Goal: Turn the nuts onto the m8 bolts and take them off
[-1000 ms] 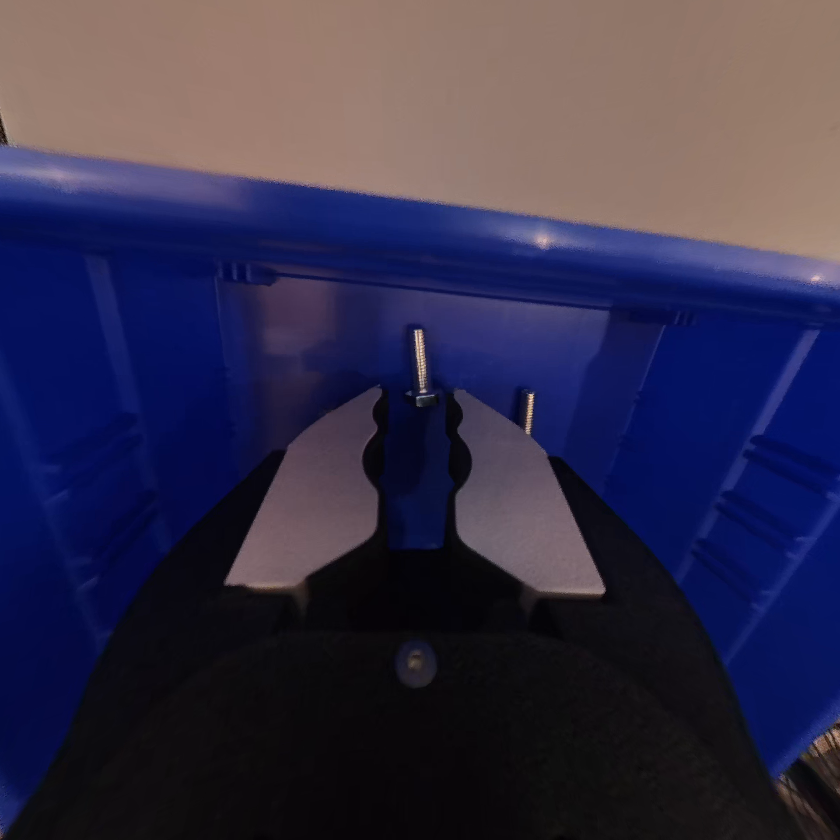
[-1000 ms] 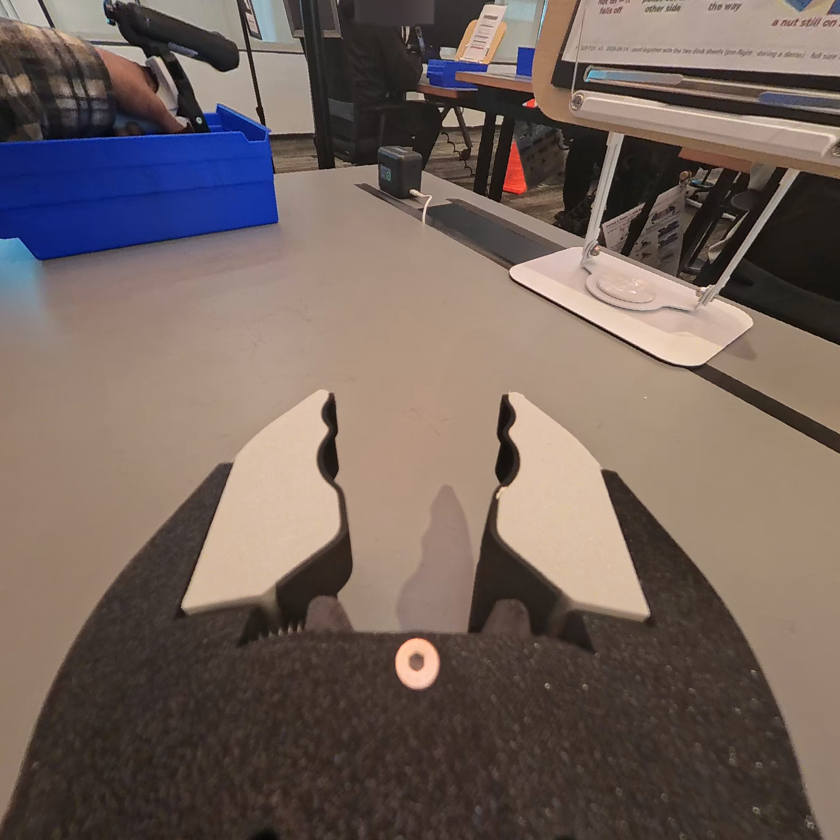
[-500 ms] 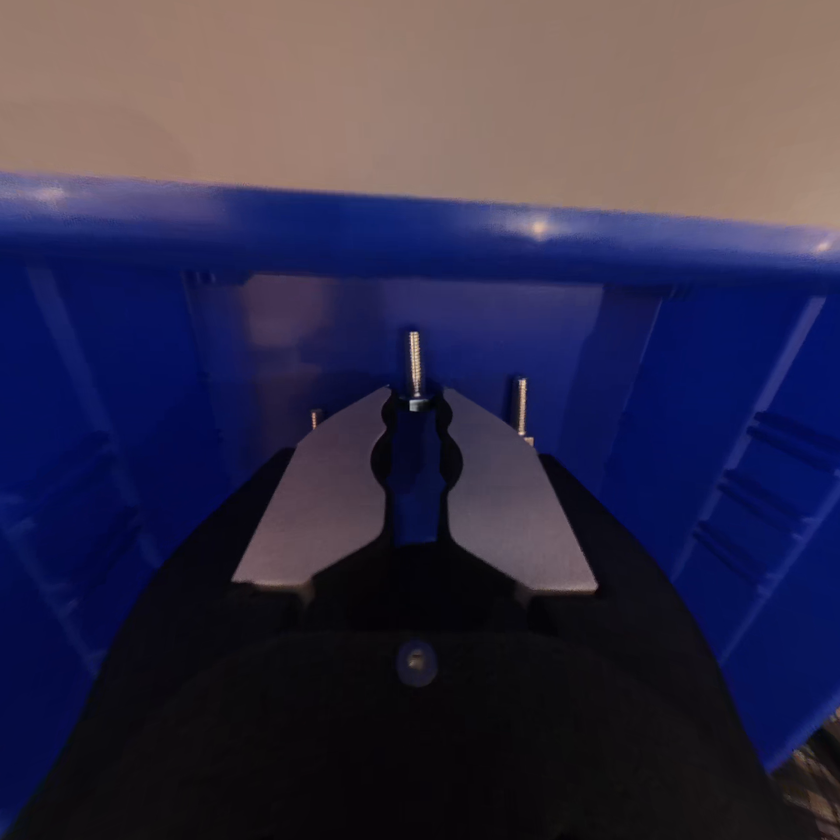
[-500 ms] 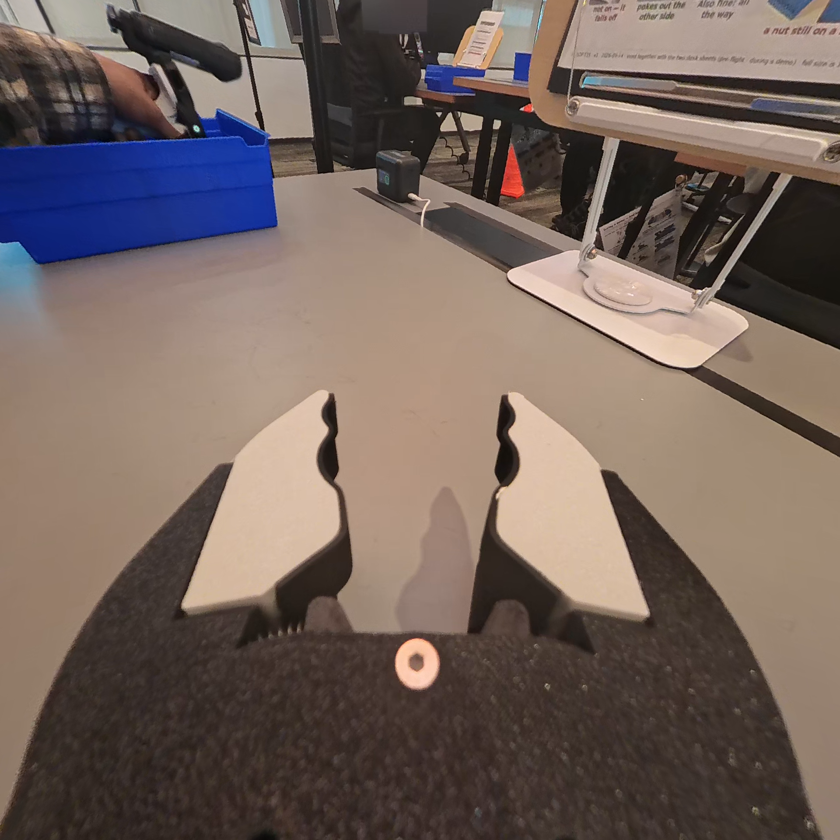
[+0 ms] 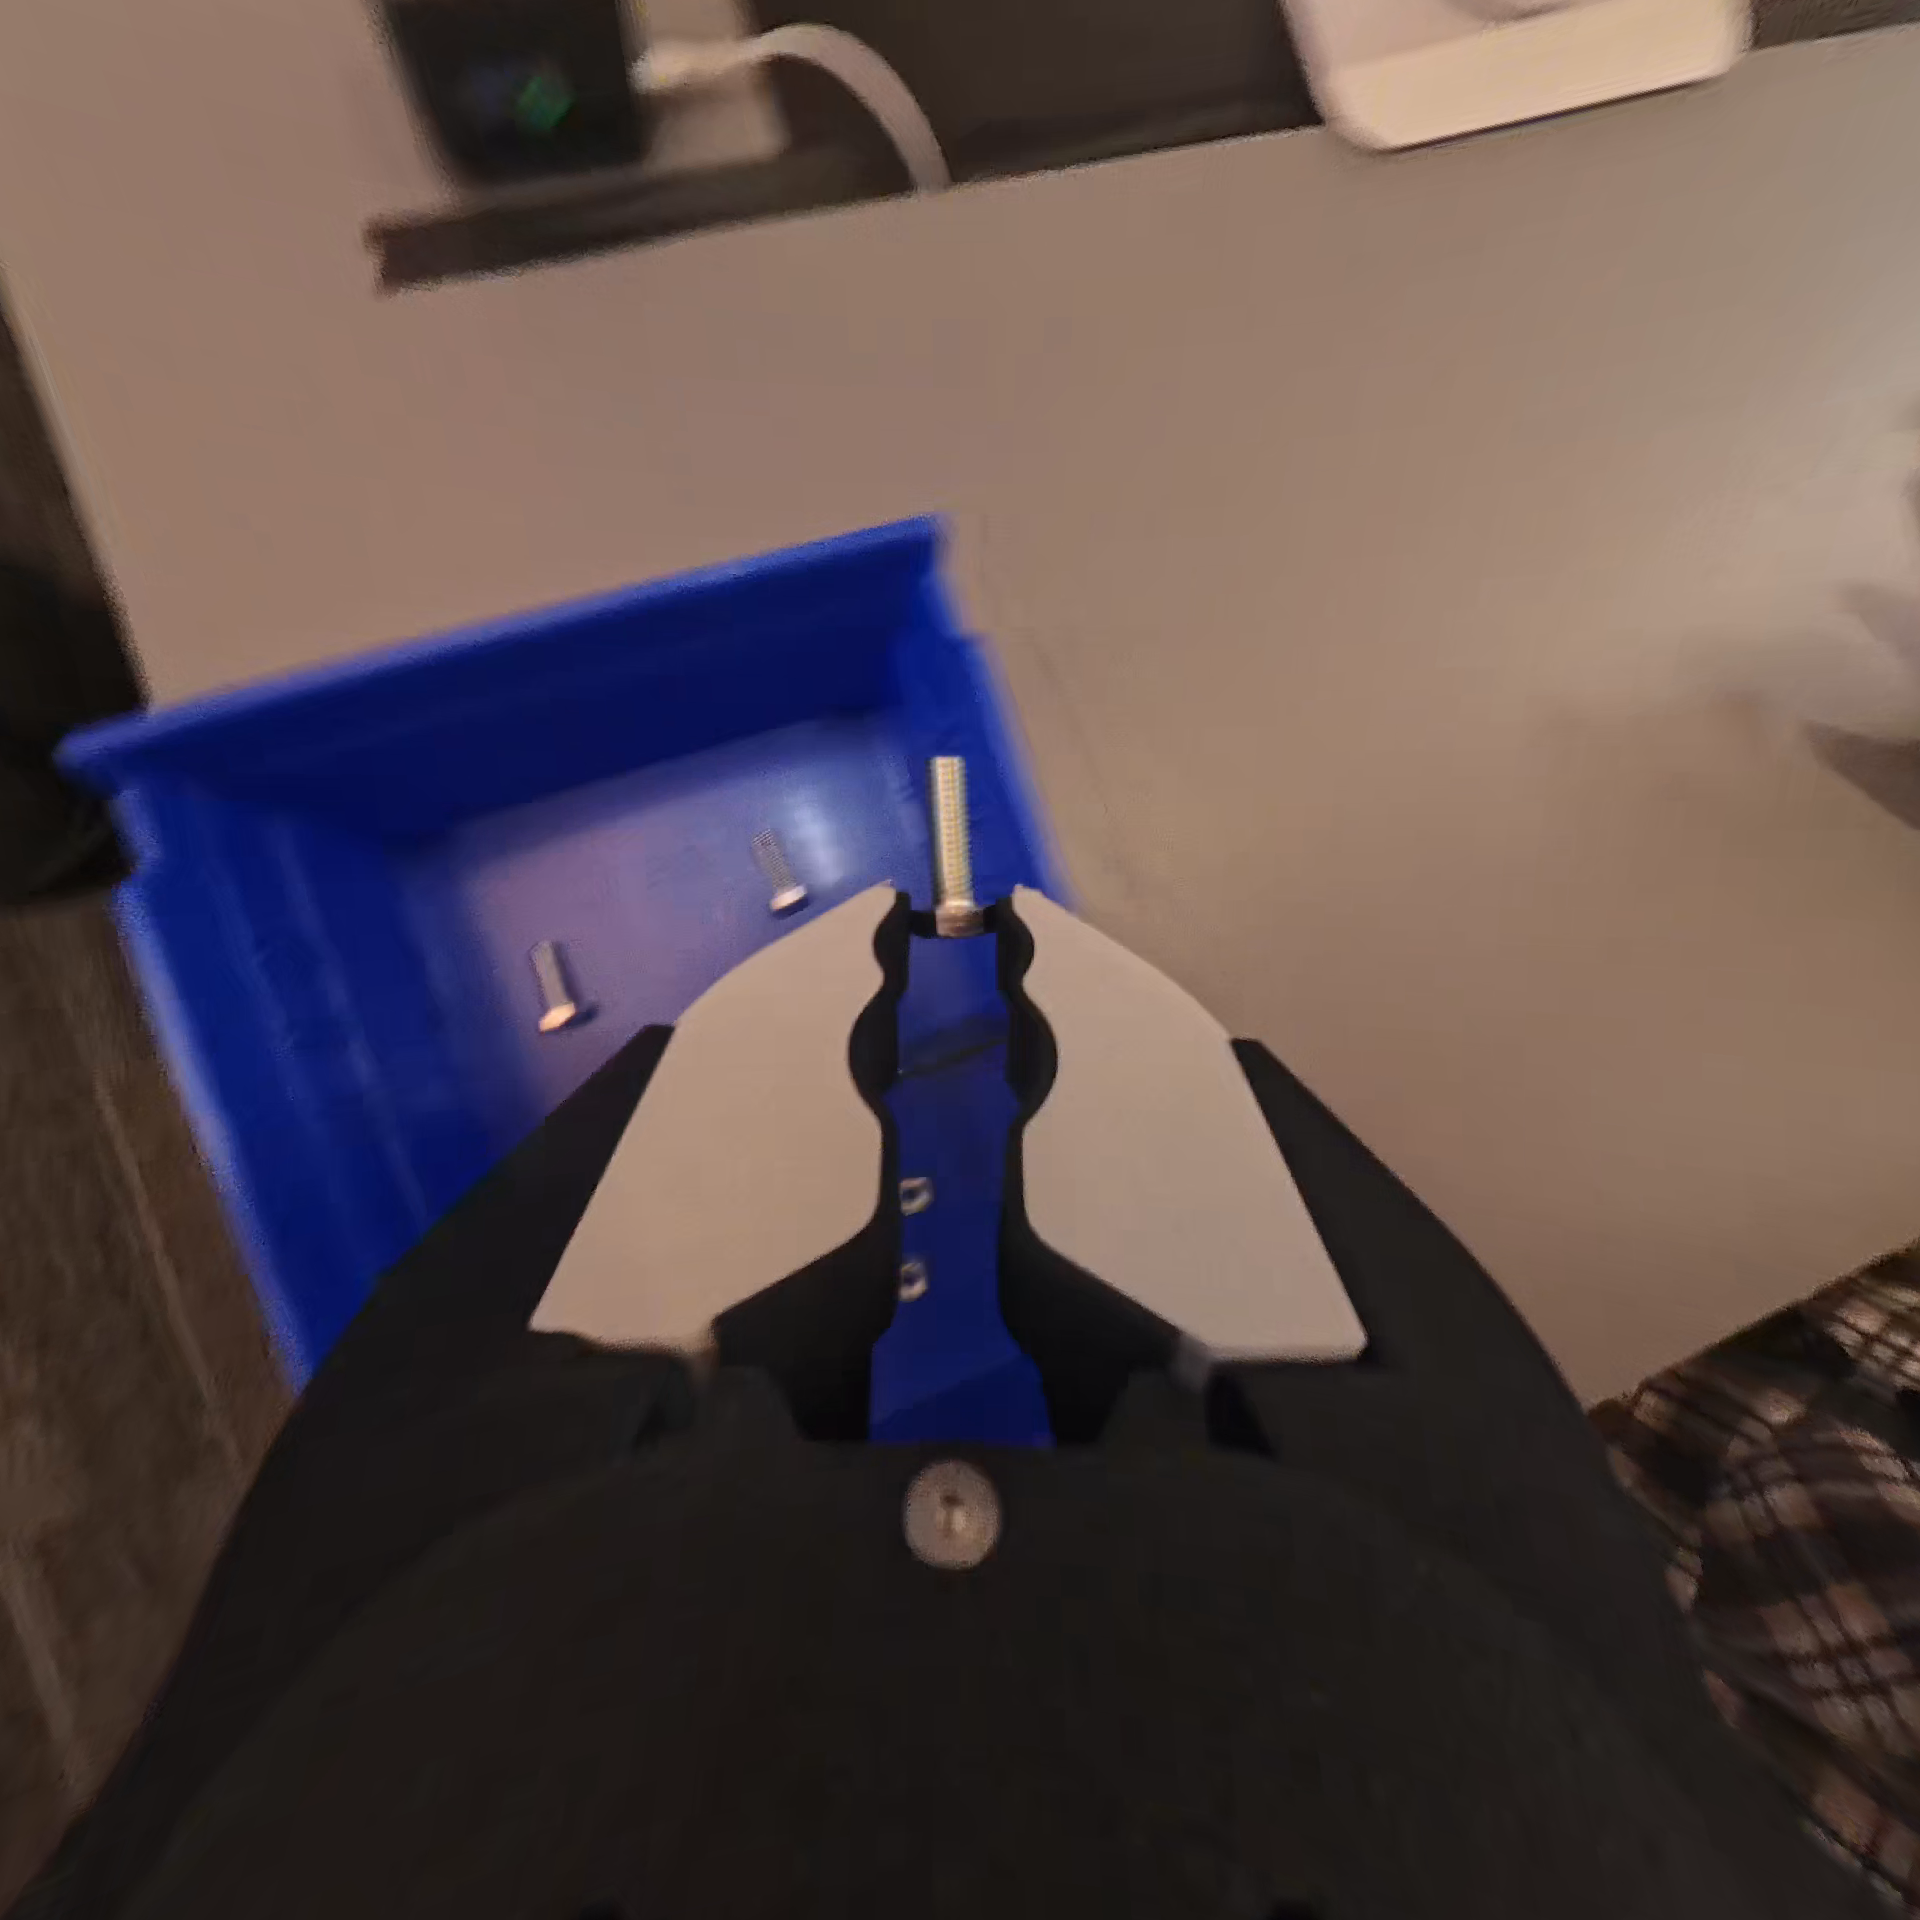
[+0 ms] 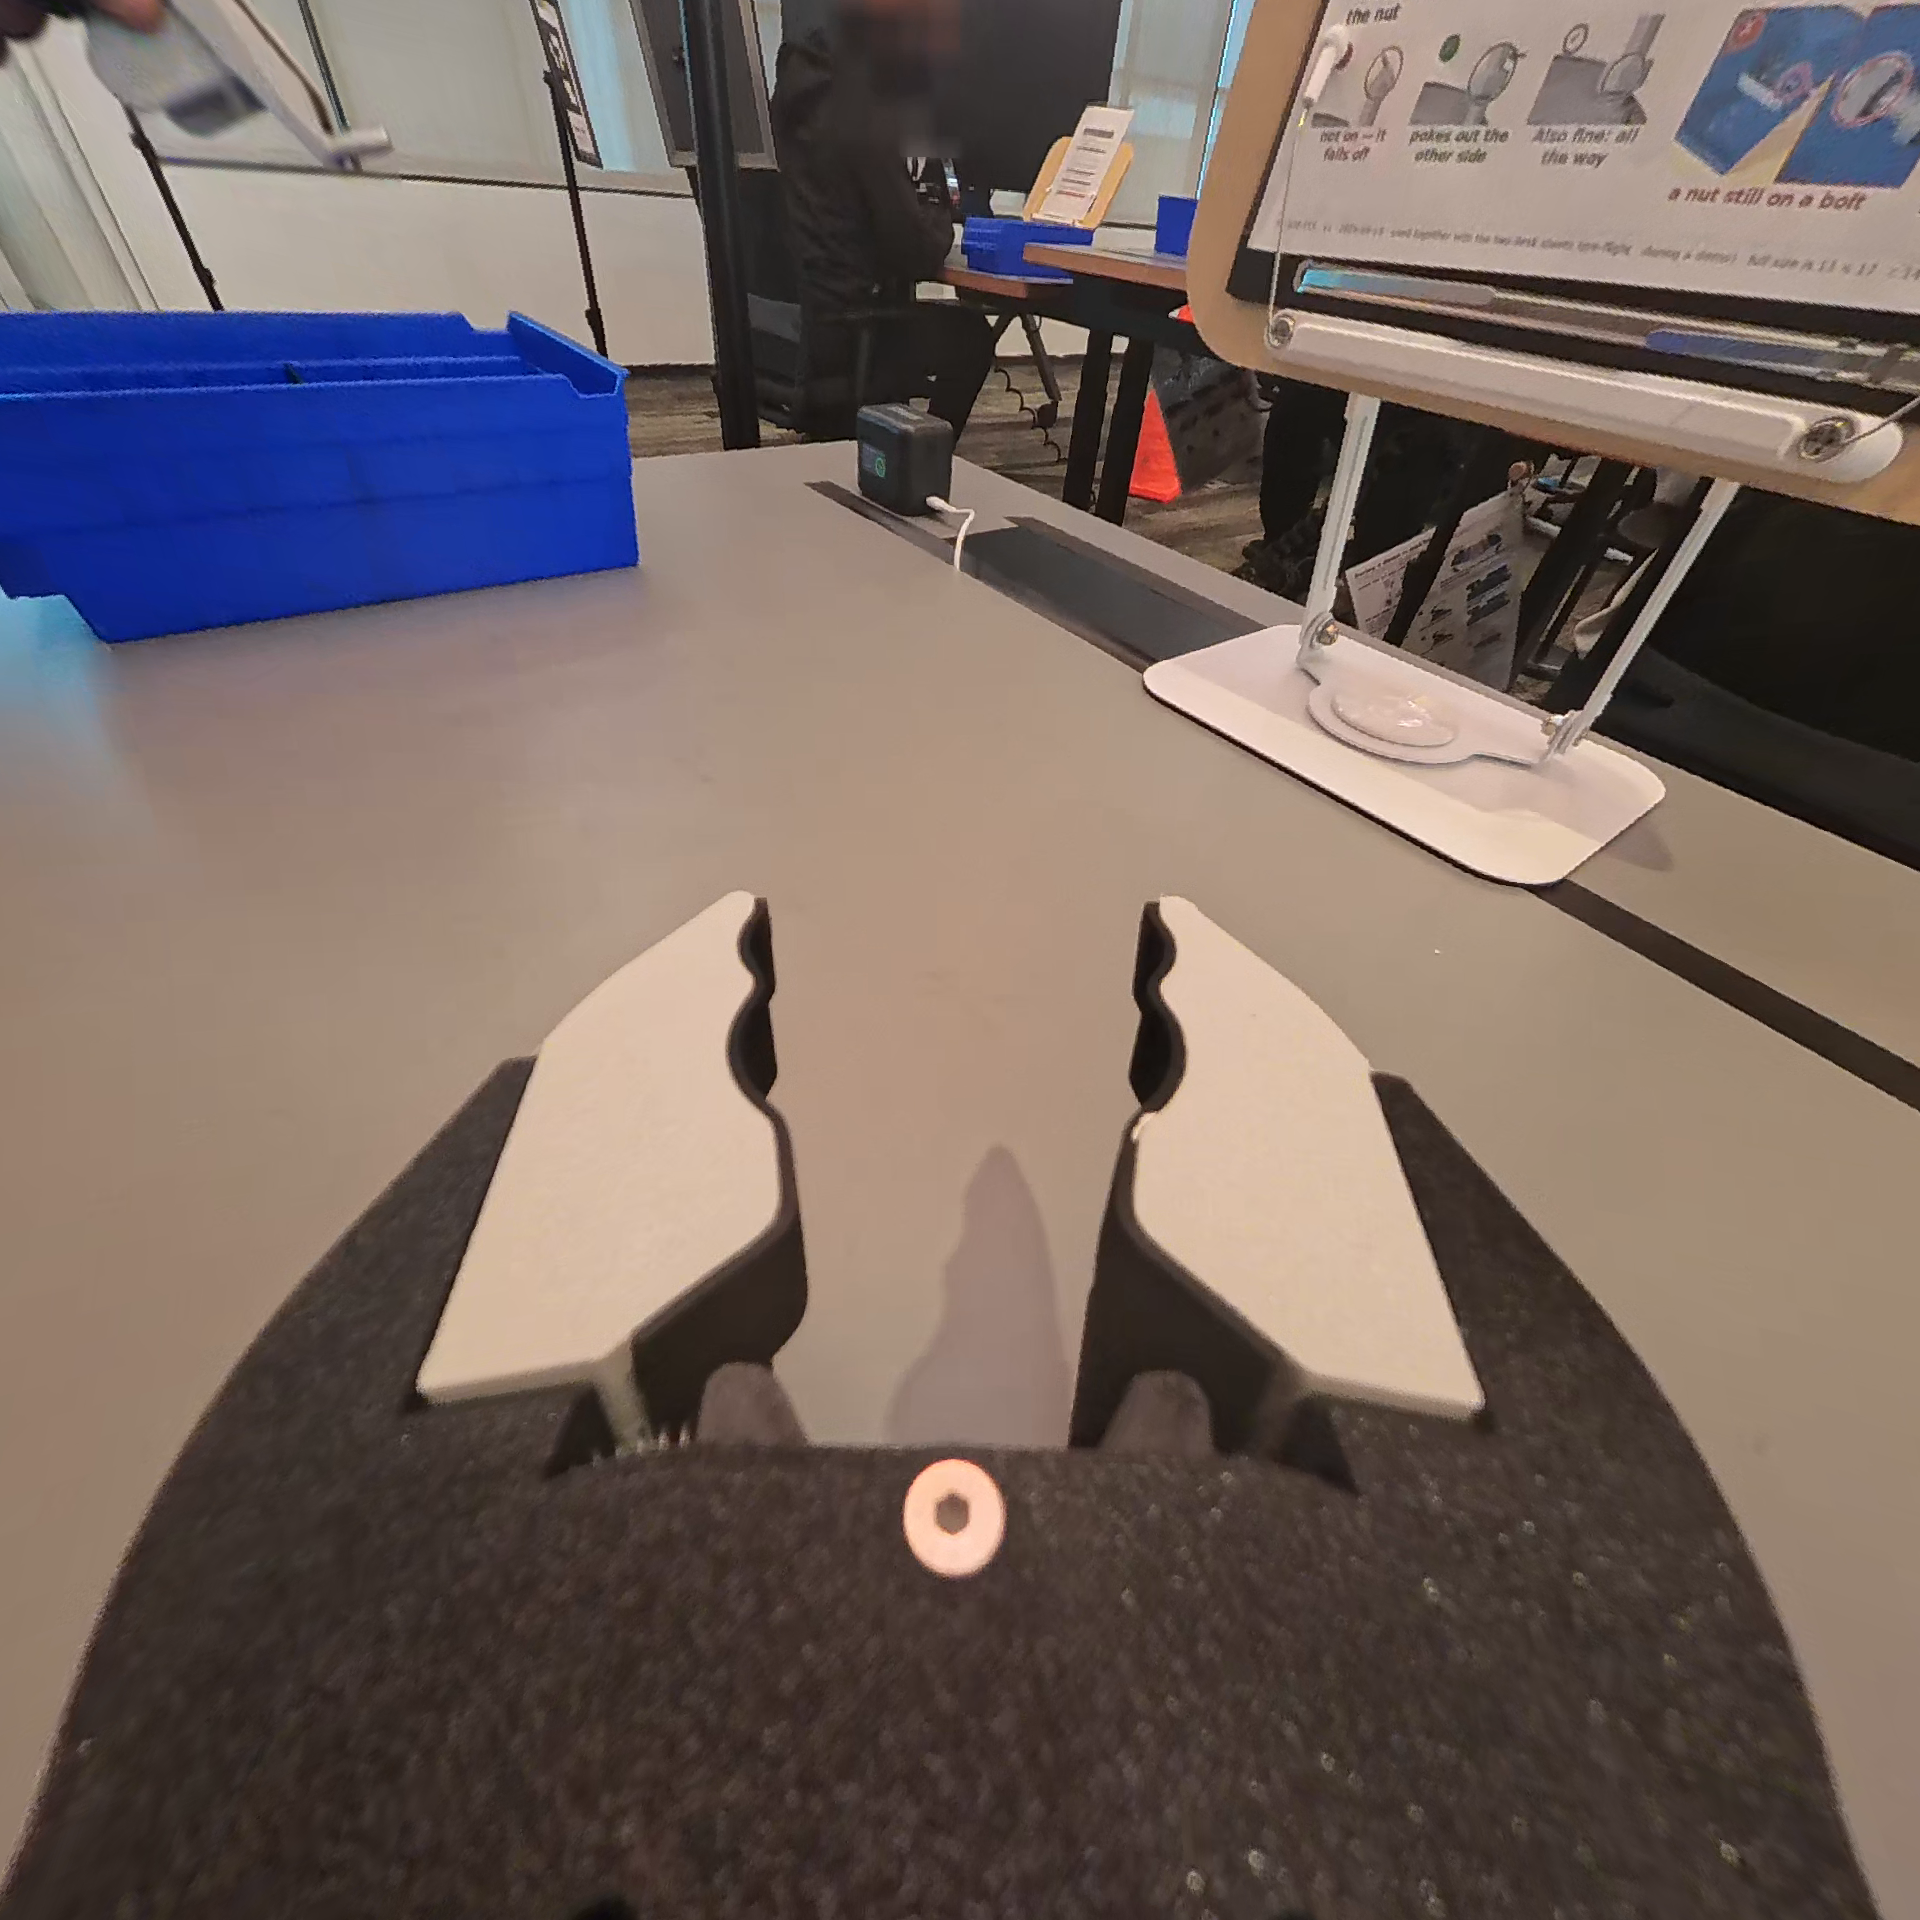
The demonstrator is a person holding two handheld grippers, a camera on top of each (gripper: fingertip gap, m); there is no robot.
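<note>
On the grey desk a blue bin stands at the far left of the right wrist view, with a small black charger block and its white cable behind it and a white document stand carrying a printed board off to the right; nothing lies on the bare desk between these and the right claw. That claw sits low over the desk, level and pointing forward, its jaws spread wide with nothing between them. The left wrist view looks steeply down into the blue bin, blurred by motion. There the left claw is narrowed onto the head of a bolt, pinched at the very tips, with the threaded shank pointing away from the claw over the bin's right wall. Two more bolts lie loose on the bin floor, one toward the left and one nearer the held bolt, both apart from it. Two small nuts show through the gap between the fingers, on the bin floor below the claw. A plaid sleeve shows at the lower right.
</note>
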